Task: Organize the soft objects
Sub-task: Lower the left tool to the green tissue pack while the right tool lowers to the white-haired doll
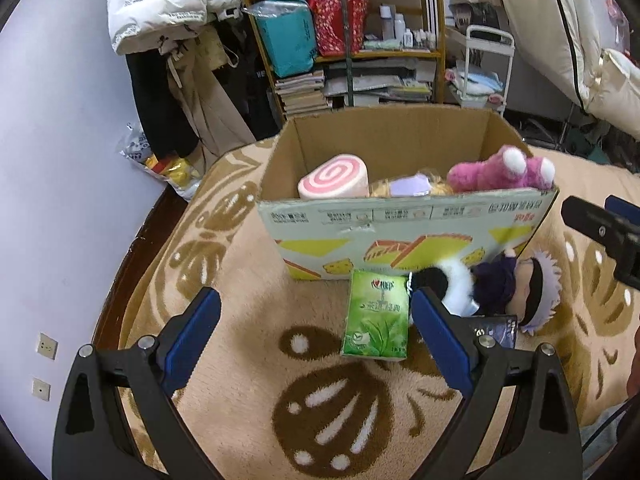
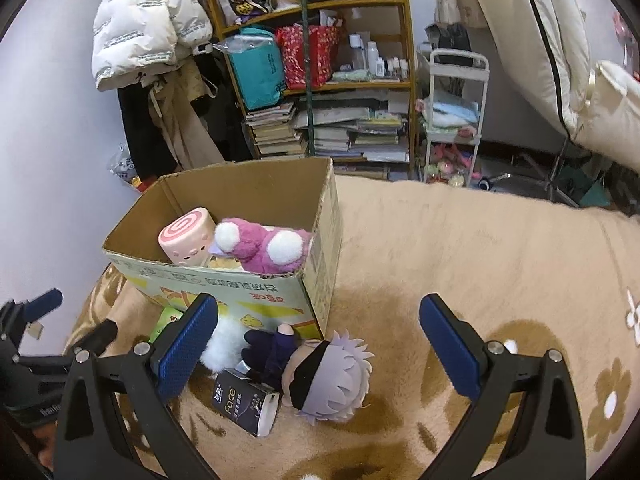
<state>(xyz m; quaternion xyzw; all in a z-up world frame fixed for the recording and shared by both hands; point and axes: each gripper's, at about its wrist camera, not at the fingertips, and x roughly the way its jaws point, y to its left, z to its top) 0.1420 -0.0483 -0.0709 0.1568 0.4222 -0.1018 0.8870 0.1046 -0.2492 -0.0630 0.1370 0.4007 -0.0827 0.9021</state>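
Note:
A cardboard box (image 1: pixel 404 224) (image 2: pixel 280 296) stands open on the beige blanket. Inside lie a pink swirl roll plush (image 1: pixel 334 178) (image 2: pixel 186 238), a pink bear plush (image 1: pixel 500 170) (image 2: pixel 264 248) and a yellow-and-lilac item (image 1: pixel 412 186). In front of the box lie a green tissue pack (image 1: pixel 376 316) (image 2: pixel 166 322), a white-and-black fluffy plush (image 1: pixel 452 284) (image 2: pixel 224 344), a white-haired blindfolded doll (image 1: pixel 520 284) (image 2: pixel 324 376) and a black tissue pack (image 2: pixel 248 402) (image 1: pixel 496 330). My left gripper (image 1: pixel 316 312) hovers open just before the green pack. My right gripper (image 2: pixel 320 316) is open above the doll.
The blanket (image 2: pixel 480 260) covers a bed with a dark wooden edge (image 1: pixel 128 264) at the left by the wall. Behind stand a cluttered bookshelf (image 2: pixel 320 80), hanging coats (image 2: pixel 148 40) and a white trolley (image 2: pixel 456 120). Each gripper shows at the other view's edge.

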